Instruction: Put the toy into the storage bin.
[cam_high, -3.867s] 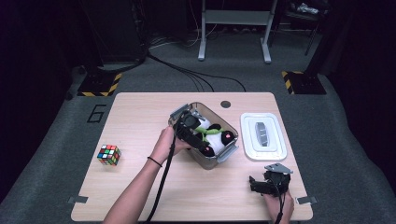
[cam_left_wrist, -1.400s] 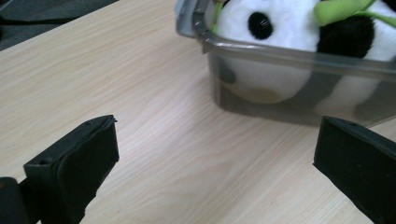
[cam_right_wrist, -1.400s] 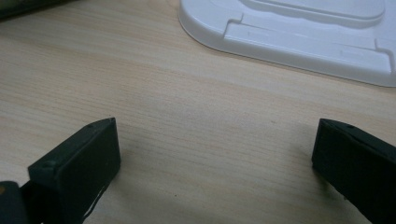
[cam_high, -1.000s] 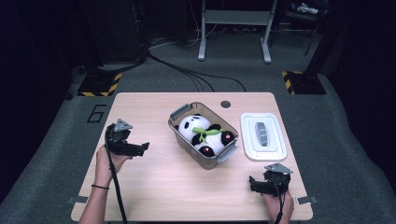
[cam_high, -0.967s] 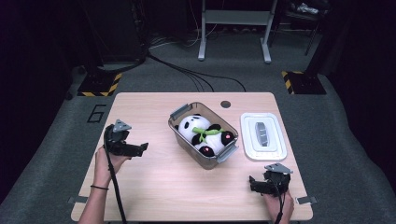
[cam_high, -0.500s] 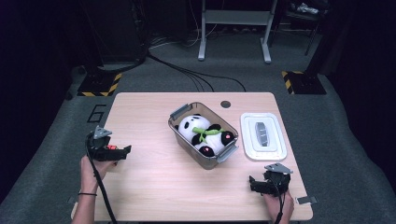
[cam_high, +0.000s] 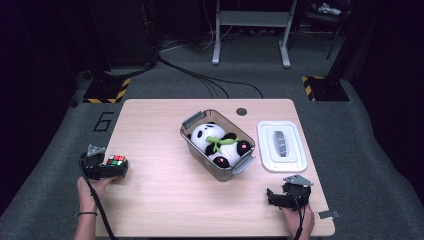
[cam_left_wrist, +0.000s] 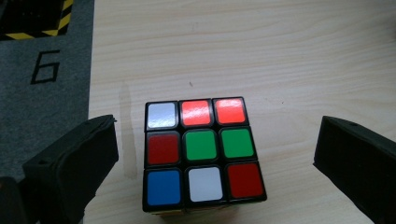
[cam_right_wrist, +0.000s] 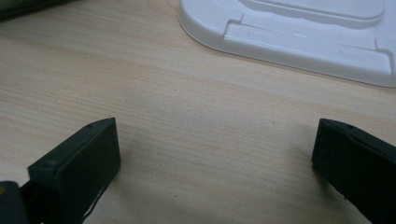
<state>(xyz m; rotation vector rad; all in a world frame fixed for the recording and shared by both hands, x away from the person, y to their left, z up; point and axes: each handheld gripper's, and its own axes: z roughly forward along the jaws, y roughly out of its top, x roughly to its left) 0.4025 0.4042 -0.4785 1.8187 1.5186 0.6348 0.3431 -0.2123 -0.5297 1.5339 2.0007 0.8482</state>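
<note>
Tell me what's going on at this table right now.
A person holds a claw in each hand. The left claw is open around a multicoloured puzzle cube at the wooden table's left edge, jaws apart from its sides, not yet gripping. The right claw rests open near the flat white plastic lid. A black-and-white panda plush lies in the clear plastic bin.

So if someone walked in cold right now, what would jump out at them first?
Probably the colourful puzzle cube near the table's left edge, sitting between the open jaws of the left gripper with a gap on each side. Next, the panda plush curled inside the clear bin at the table's middle, with the bin's white lid lying flat to its right. The right gripper hangs open over bare wood near that lid.
</note>
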